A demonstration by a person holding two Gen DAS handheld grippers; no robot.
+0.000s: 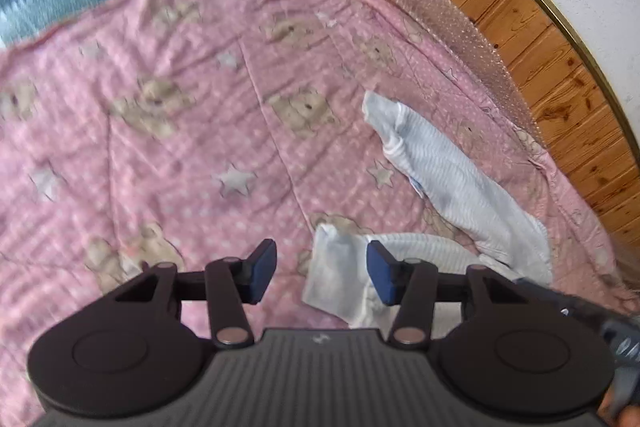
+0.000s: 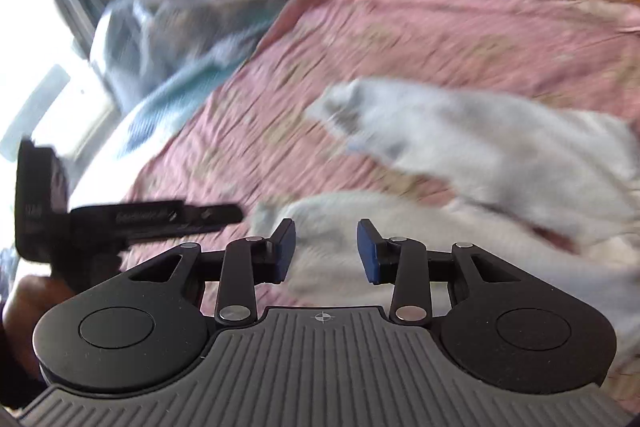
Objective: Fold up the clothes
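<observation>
Lying crumpled on the pink bear-print bedspread, toward its right side and near the wooden wall panelling: a pale blue ribbed garment. Running its long axis diagonally, from a far end near the middle of the bed down to a bunched near end at the right, then doubling back leftward along the near edge as a white flap.

Hovering right over that flap: the left gripper, tilted downward, jaws standing apart at a moderate gap, blue pads on either side of the white cloth but not pressing it, so holding nothing.

Sweeping over the same garment from the other side, in a badly motion-blurred view: the right gripper, jaws likewise parted, pale fabric showing beneath the gap, no pinch visible. Showing at the left of that view, the other black tool held in a hand.

Judging from this, being nearer to the loose flap: the left gripper, with closing on that edge as the likely next step, and the right better placed for the long sleeve-like stretch reaching toward the far side.
</observation>
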